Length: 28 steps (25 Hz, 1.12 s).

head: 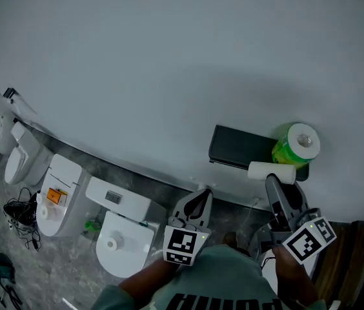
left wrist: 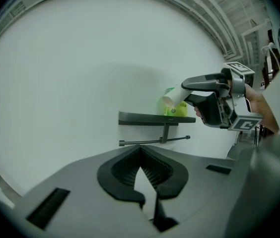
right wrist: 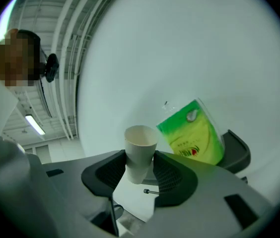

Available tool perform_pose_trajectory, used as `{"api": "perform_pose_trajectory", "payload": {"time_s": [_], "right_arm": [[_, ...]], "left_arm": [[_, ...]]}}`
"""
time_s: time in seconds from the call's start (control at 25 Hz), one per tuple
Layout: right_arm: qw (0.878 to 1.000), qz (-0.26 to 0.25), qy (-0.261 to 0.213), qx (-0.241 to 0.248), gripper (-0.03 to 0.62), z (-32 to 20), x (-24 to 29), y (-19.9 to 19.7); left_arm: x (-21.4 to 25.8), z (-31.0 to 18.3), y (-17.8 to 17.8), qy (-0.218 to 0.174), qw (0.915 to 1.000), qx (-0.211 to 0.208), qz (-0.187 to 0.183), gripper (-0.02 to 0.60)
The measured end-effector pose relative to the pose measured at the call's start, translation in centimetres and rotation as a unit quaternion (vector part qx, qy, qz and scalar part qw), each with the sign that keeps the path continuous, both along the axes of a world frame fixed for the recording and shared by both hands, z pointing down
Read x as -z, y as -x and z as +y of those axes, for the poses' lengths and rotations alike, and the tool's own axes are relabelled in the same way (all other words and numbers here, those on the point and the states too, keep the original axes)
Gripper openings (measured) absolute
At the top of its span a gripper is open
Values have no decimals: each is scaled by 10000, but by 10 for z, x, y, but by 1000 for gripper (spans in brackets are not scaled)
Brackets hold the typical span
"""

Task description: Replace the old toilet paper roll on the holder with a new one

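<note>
Right tool (right wrist: 140, 166): pinching tube (right wrist: 141, 142) | left tool (left wrist: 140, 150): tips seemingly pressed together, empty | green roll (head: 296, 145): shelf (head: 237, 146) right end

Green-wrapped roll (right wrist: 192, 133) base hidden behind right claw (right wrist: 140, 157), floor clutter (head: 20, 213) too small to identify

- A plain pale wall (head: 169, 57) fills most of the head view.
- Below it lies a grey mottled floor (head: 66, 267).
- White toilets (head: 125, 236) stand in a row along the wall.
- A black cable bundle (head: 19, 213) lies beside them.
- One long ceiling lamp (right wrist: 35, 124) is lit.
</note>
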State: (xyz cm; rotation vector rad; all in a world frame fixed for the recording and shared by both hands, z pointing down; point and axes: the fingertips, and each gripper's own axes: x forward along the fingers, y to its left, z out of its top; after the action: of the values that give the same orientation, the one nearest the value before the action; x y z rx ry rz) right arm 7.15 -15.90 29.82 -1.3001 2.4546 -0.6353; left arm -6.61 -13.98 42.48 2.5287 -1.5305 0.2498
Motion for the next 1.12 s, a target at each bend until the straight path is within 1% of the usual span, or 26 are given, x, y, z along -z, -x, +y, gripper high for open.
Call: {"api": "perform_pose_trajectory", "payload": {"time_s": [0.08,0.2,0.32,0.48,0.68,0.84,1.12], "right_arm": [[9995,298,-74,57,183,-12,9,10],[9980,580,-164,167,183,-28,19,25],[9947,999,-171,153,183,-42,22,35],[9846,1737,-133,139,183,-58,18,47],[9701,2416,-46,224,183,-71,11,60],[9605,2770,32,256,183,-79,4,66],[9483,3143,136,417,183,-86,-9,75]], "left_arm": [[4,1,9,-44,9999,110,26,5],[8,1,19,-75,9997,230,59,3],[15,-1,25,-114,9995,298,80,5],[23,-4,30,-157,9992,347,119,5],[27,-6,33,-197,9988,417,145,5],[29,-7,36,-220,9985,474,141,5],[29,-11,38,-216,9984,515,112,3]]}}
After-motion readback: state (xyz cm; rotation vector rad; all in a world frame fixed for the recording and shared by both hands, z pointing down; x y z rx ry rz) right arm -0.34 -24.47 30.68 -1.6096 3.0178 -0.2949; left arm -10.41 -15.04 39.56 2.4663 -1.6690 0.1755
